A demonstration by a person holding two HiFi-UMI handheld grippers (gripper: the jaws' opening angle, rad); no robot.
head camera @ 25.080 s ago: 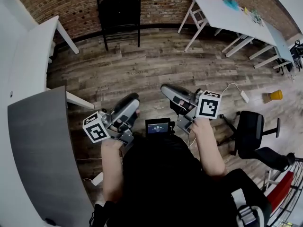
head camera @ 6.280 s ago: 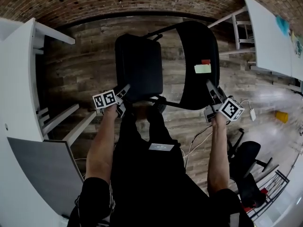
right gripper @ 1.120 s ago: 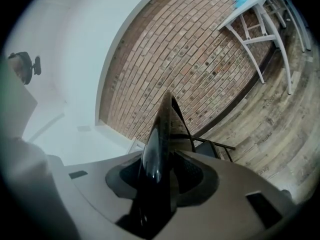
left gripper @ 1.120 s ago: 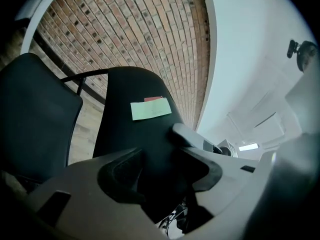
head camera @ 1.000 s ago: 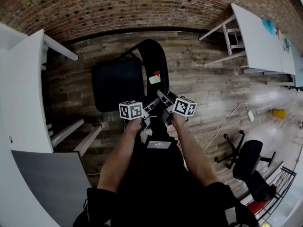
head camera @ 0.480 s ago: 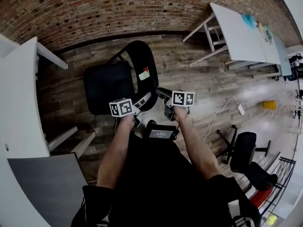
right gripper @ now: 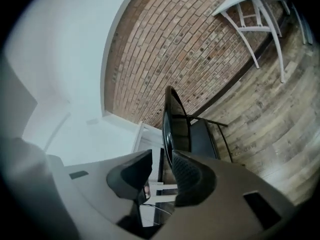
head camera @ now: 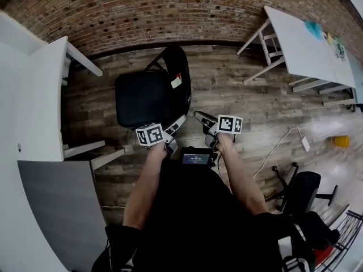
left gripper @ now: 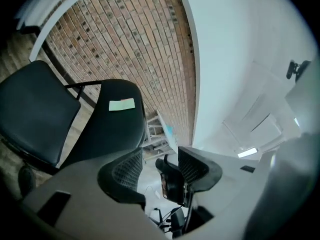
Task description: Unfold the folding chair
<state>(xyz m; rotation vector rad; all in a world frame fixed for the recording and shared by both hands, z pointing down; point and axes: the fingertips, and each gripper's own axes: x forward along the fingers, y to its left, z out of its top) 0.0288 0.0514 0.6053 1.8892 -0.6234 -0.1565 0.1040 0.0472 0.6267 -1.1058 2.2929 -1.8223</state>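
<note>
The black folding chair stands unfolded on the wood floor, its backrest bearing a small label. My left gripper hangs just in front of the backrest's lower edge, open and empty. My right gripper is beside it to the right, also apart from the chair; its jaws have just been closing a little with nothing between them. In the left gripper view the seat and backrest lie beyond the left gripper. The right gripper sees the chair edge-on.
A brick wall runs behind the chair. White tables stand at the left and the upper right. A grey panel is at the lower left. An office chair, a cable with adapter and a yellow object lie at the right.
Both grippers have drawn back from the chair's backrest toward my body and risen slightly. The chair stays standing unfolded.
</note>
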